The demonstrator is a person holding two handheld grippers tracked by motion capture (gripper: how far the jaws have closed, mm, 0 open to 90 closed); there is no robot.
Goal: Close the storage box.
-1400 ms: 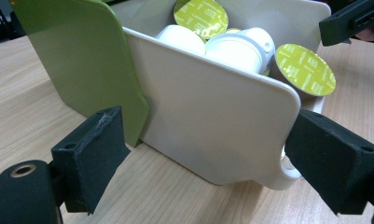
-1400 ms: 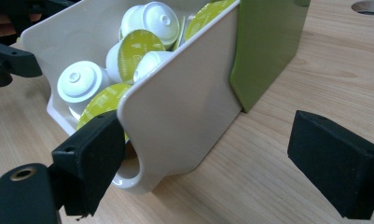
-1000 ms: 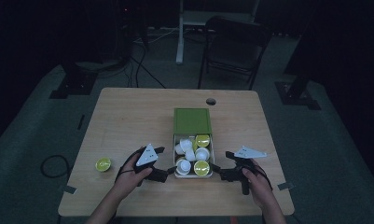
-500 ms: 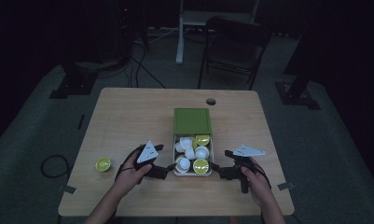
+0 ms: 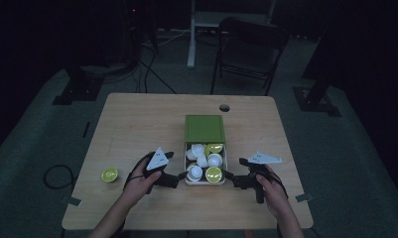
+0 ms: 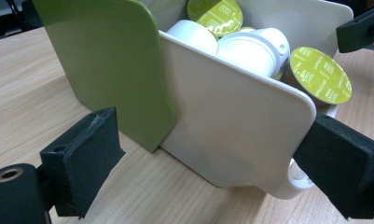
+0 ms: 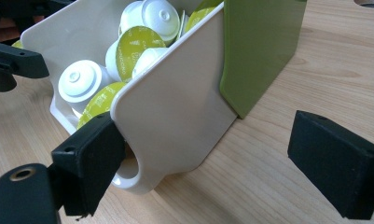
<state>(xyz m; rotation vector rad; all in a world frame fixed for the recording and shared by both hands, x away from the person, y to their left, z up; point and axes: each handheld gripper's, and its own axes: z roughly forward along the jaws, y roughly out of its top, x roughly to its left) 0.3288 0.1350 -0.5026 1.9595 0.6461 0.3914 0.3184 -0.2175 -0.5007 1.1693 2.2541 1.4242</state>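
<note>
A white drawer [image 5: 225,163] stands pulled out toward me from a green box [image 5: 204,129] and holds several white and green-lidded capsules [image 5: 213,174]. My left gripper [image 5: 179,177] sits at the drawer's left front corner, and my right gripper [image 5: 231,177] at its right front corner. In the left gripper view the drawer's white side wall [image 6: 231,121] lies ahead of the left gripper [image 6: 212,154], whose wide jaws have just been opening a little. In the right gripper view the right gripper [image 7: 208,149] is open, its left pad [image 7: 89,163] by the drawer's handle loop [image 7: 128,179].
A loose green-lidded capsule [image 5: 109,174] lies on the wooden table [image 5: 137,124] near its left edge. A round cable hole [image 5: 224,107] is behind the box. A chair [image 5: 246,49] and stands are on the floor beyond the table.
</note>
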